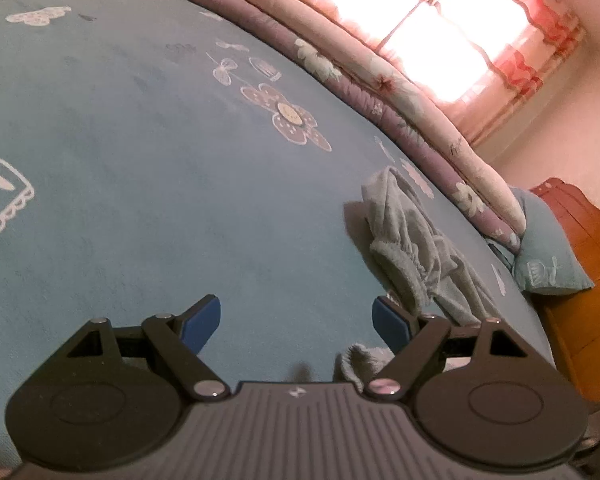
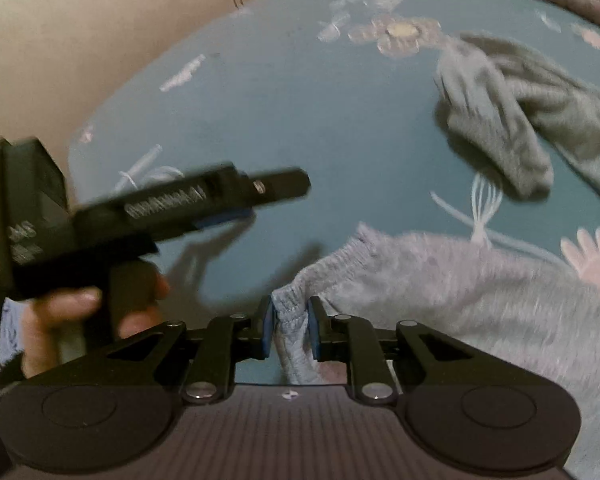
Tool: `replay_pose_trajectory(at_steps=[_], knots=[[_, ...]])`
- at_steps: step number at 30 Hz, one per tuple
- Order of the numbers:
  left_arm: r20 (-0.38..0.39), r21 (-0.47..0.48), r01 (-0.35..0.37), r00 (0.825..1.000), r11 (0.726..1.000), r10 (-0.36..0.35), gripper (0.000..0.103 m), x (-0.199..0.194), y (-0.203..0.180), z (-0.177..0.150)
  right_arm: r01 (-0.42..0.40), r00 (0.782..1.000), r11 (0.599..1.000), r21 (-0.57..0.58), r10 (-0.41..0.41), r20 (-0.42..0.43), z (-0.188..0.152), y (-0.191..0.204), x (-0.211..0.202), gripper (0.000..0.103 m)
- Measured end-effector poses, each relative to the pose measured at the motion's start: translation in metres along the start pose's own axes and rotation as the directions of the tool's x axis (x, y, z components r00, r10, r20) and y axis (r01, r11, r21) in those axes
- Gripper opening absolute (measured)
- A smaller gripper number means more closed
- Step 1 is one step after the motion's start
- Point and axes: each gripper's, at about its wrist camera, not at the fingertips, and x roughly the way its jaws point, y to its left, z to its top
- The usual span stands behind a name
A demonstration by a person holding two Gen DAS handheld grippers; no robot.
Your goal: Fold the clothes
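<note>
A pale grey garment with an elastic waistband (image 2: 440, 280) lies on the blue bed sheet (image 2: 300, 120). My right gripper (image 2: 291, 328) is shut on the gathered waistband edge, low over the sheet. A second crumpled grey garment (image 2: 512, 120) lies beyond it to the right; it also shows in the left wrist view (image 1: 416, 248). My left gripper (image 1: 296, 322) is open and empty above the sheet (image 1: 140, 180), left of that garment. In the right wrist view the left gripper (image 2: 236, 200) appears from the side, held in a hand.
A rolled floral quilt (image 1: 380, 92) runs along the far side of the bed. A blue pillow (image 1: 548, 248) and an orange wooden headboard (image 1: 588, 272) are at the right. A bright curtained window (image 1: 440, 28) is behind.
</note>
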Motion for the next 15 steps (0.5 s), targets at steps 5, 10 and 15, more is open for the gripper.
replay_pose_trajectory(at_steps=[5,10,15], knots=[[-0.002,0.033,0.010,1.000,0.999,-0.010,0.083,0.002,-0.007,-0.003,-0.012,0.997,0.999,0.042,0.009,0.076,-0.016,-0.010,-0.038,0.039],[-0.023,0.073,0.024,0.999,0.997,-0.023,0.083,0.006,-0.016,-0.008,0.074,0.980,0.995,0.067,-0.085,0.180,-0.051,-0.018,-0.097,0.052],[-0.025,0.127,0.051,0.999,0.991,-0.049,0.083,0.002,-0.030,-0.017,0.169,0.954,0.981,0.096,-0.187,0.233,-0.125,-0.027,-0.126,0.056]])
